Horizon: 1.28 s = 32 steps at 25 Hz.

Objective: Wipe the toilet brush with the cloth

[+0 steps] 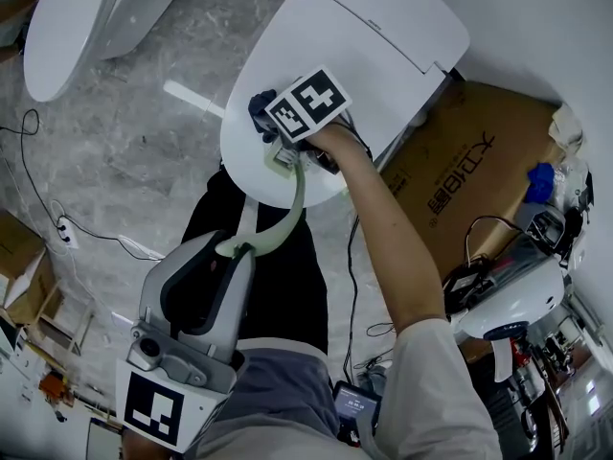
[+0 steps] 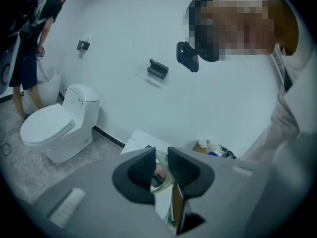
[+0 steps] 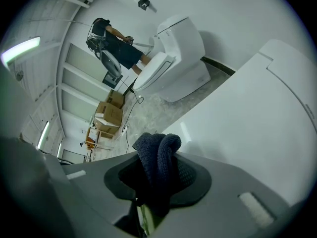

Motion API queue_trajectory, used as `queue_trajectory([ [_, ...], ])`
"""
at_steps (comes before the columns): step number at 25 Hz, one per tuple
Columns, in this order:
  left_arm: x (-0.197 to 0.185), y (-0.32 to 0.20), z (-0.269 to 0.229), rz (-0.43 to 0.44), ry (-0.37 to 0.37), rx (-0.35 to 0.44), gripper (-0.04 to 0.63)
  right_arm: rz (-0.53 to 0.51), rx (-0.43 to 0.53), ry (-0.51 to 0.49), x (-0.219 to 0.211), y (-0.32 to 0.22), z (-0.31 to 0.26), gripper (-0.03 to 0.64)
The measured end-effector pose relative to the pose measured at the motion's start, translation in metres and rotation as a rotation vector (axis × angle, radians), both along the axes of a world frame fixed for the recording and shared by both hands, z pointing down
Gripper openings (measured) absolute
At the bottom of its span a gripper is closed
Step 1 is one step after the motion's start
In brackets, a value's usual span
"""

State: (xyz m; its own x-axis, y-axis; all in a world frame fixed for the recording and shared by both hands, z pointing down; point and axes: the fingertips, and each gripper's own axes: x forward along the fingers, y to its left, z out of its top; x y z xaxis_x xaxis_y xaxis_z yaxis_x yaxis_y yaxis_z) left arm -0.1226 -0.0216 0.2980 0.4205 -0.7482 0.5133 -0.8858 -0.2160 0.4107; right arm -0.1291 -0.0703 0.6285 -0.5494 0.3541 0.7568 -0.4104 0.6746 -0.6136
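Note:
The toilet brush shows as a pale green curved handle (image 1: 283,220) running between the two grippers above the person's lap. My left gripper (image 1: 238,249), at the lower left, is shut on the handle's lower end (image 2: 164,178). My right gripper (image 1: 280,148), under its marker cube, is shut on a bunched dark blue cloth (image 1: 261,109) at the handle's upper end, over the front of a closed white toilet lid (image 1: 364,36). In the right gripper view the cloth (image 3: 157,160) fills the jaws and a strip of green handle (image 3: 145,217) shows below it. The brush head is hidden.
A cardboard box (image 1: 469,175) leans to the right of the toilet. A second toilet (image 1: 67,27) stands at the upper left. Cables and a power strip (image 1: 65,228) lie on the grey floor. A person (image 2: 30,48) stands by another toilet (image 2: 54,125) along the far wall.

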Motion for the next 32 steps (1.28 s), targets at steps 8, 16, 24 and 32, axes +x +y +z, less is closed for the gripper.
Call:
queue_trajectory([
  [8,-0.001,0.001,0.0,0.004,-0.007,0.002,0.0,0.028,-0.029,-0.003,0.0,-0.002,0.012,0.117],
  [16,-0.002,-0.001,0.0,-0.009,0.0,0.001,0.0,0.075,-0.026,-0.008,0.003,-0.008,0.021,0.117],
  [24,-0.002,-0.001,0.001,-0.004,-0.006,0.0,0.0,0.138,-0.027,-0.012,0.011,-0.016,0.029,0.117],
  [32,-0.003,-0.001,0.002,-0.007,-0.006,0.0,0.0,0.322,-0.059,-0.015,0.033,-0.03,0.038,0.117],
])
